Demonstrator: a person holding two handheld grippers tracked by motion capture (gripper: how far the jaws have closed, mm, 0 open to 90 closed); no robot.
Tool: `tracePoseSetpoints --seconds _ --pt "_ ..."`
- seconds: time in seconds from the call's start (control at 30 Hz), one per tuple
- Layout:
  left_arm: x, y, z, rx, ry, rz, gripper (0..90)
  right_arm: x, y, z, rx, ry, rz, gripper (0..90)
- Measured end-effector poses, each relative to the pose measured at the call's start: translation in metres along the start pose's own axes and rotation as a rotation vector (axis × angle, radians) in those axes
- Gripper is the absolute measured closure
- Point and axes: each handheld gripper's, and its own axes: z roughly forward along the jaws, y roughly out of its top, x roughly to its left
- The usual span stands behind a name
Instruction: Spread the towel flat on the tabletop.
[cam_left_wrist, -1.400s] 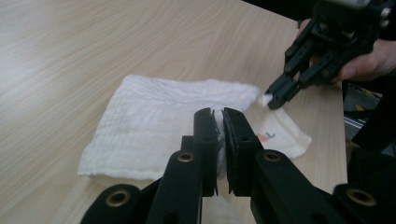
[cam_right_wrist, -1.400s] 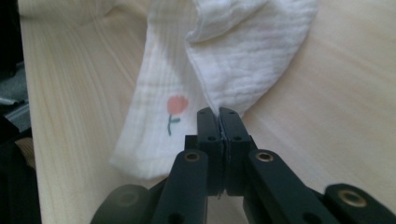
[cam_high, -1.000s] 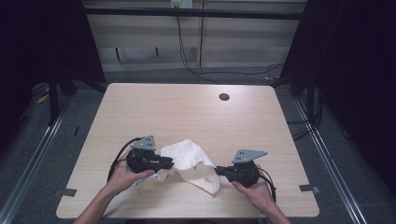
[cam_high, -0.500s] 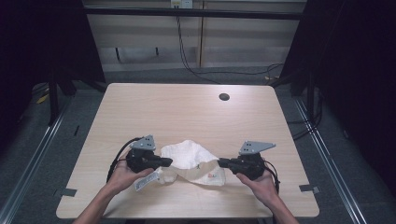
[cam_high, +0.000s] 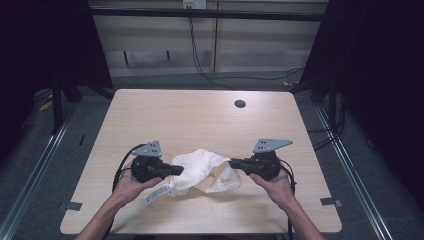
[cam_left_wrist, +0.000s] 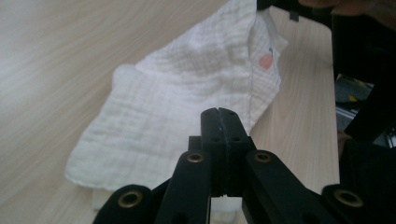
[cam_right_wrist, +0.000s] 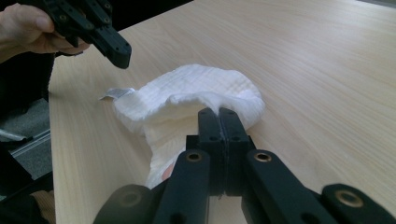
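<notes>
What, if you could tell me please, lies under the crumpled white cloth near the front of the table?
The crumpled white cloth rests on the light wooden table. A cream layer with small red prints and a white label poke out beneath it. Anything further under its folds is covered.

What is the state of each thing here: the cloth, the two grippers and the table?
White cloth: crumpled, one edge lifted by the right gripper.
Left gripper: jaws shut, above the cloth; grip unclear.
Right gripper: shut on the cloth's edge.
Table: bare beyond the cloth.
</notes>
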Motion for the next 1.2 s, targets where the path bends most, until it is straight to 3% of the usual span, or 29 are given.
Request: tracePoseSetpoints --seconds 0.03,0.07,0.1,0.2,0.23,0.27,0.37,0.4,0.43,0.67,0.7,0.83,0.93,1.03,1.2 --pt "0.0 0.0 0.0 0.0 0.0 0.0 79.7 0.0 -0.001 0.001 0.005 0.002 0.006 89.7" --pt "0.0 -0.003 0.003 0.02 -0.005 -0.001 79.7 0.0 -0.001 0.001 0.005 0.002 0.006 89.7" --pt "-0.002 -0.008 0.007 0.042 -0.021 -0.001 70.2 -0.002 -0.005 0.002 0.02 -0.003 0.01 89.7" --pt "-0.006 -0.011 0.011 0.059 -0.016 0.01 62.4 -0.004 -0.008 0.002 0.02 -0.007 0.017 89.6" --pt "-0.01 -0.013 0.015 0.071 -0.02 0.043 61.2 -0.006 -0.01 0.002 0.028 -0.009 0.022 89.6" --pt "-0.01 -0.013 0.015 0.071 -0.02 0.043 58.9 -0.006 -0.01 0.002 0.028 -0.009 0.022 89.6" --pt "-0.018 -0.016 0.023 0.101 -0.007 0.103 56.1 -0.01 -0.014 0.001 0.031 -0.018 0.03 89.6" --pt "-0.02 -0.017 0.024 0.11 0.017 0.13 56.0 -0.011 -0.014 0.001 0.031 -0.021 0.033 89.6" --pt "-0.02 -0.017 0.024 0.11 0.017 0.13 55.7 -0.011 -0.015 0.001 0.032 -0.023 0.035 89.6" --pt "-0.015 -0.023 0.032 0.107 0.027 0.127 57.8 -0.012 -0.02 0.005 0.048 -0.018 0.034 89.6" --pt "-0.016 -0.025 0.036 0.139 0.038 0.145 57.7 -0.013 -0.02 0.006 0.053 -0.016 0.038 89.6" --pt "-0.018 -0.027 0.043 0.17 0.037 0.158 56.6 -0.014 -0.022 0.007 0.059 -0.02 0.046 89.6" --pt "-0.017 -0.029 0.049 0.209 0.052 0.171 66.7 -0.015 -0.023 0.007 0.069 -0.02 0.049 89.6" --pt "-0.015 -0.027 0.048 0.18 0.029 0.14 79.8 -0.015 -0.024 0.008 0.074 -0.018 0.051 89.5" --pt "-0.011 -0.026 0.044 0.179 0.029 0.108 86.5 -0.016 -0.025 0.01 0.077 -0.021 0.055 89.5"
